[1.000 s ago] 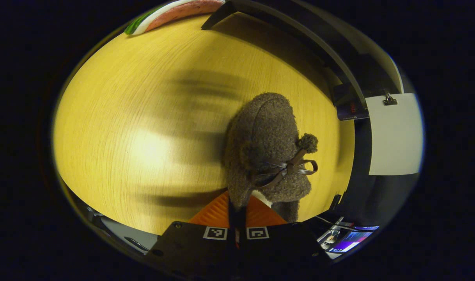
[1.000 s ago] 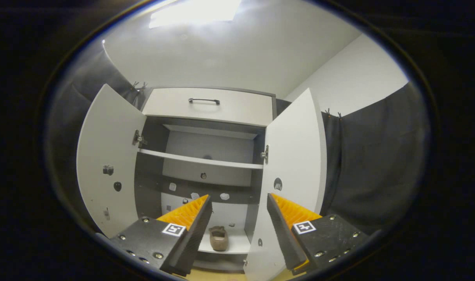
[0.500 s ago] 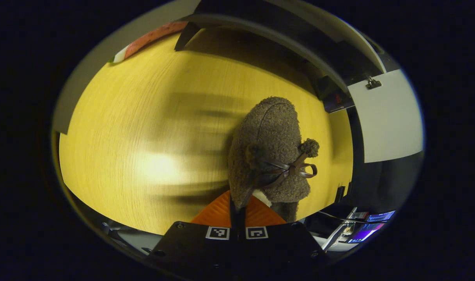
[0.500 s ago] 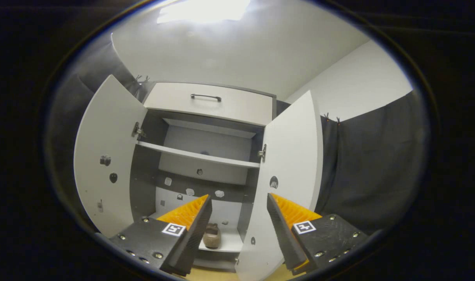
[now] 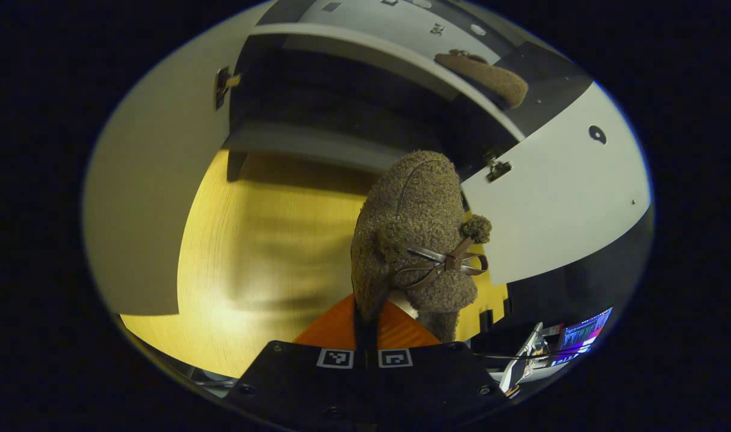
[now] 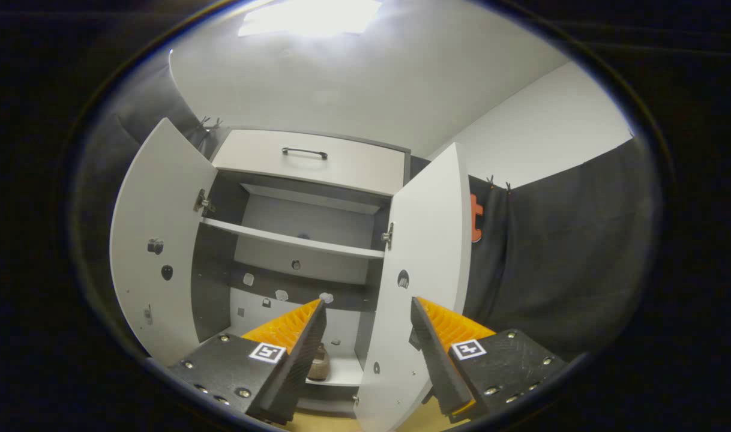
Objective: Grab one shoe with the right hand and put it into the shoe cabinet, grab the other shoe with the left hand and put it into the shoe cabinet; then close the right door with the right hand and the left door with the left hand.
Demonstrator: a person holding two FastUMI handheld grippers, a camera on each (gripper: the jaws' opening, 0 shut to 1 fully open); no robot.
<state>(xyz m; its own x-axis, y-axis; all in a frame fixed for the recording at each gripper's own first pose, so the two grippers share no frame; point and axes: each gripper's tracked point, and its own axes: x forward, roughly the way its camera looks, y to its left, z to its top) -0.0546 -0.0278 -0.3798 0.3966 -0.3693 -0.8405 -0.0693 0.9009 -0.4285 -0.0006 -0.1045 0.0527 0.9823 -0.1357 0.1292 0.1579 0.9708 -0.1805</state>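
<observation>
The shoe (image 5: 416, 234) in the left gripper (image 5: 365, 318) is a fuzzy brown slipper of curly, fleece-like cloth, with a thin brown bow and a small pompom on its top and a pale lining showing at the heel. Its toe points away from the gripper, toward the shoe cabinet (image 5: 341, 90), and it hangs above the yellow wooden floor (image 5: 263, 252). The left gripper's two fingers are pressed together on the slipper's heel edge. The other shoe (image 5: 485, 75), of the same brown fleece, already lies on a low white shelf inside the cabinet; in the right gripper view it (image 6: 318, 366) peeks out beside one finger. The right gripper (image 6: 368, 327) holds nothing, its fingers spread apart, facing the cabinet. Both doors stand open: the left door (image 6: 155, 240) swung wide, the right door (image 6: 422, 264) edge-on just ahead of the right gripper. Above the doors sits a drawer with a dark handle (image 6: 304, 152).
</observation>
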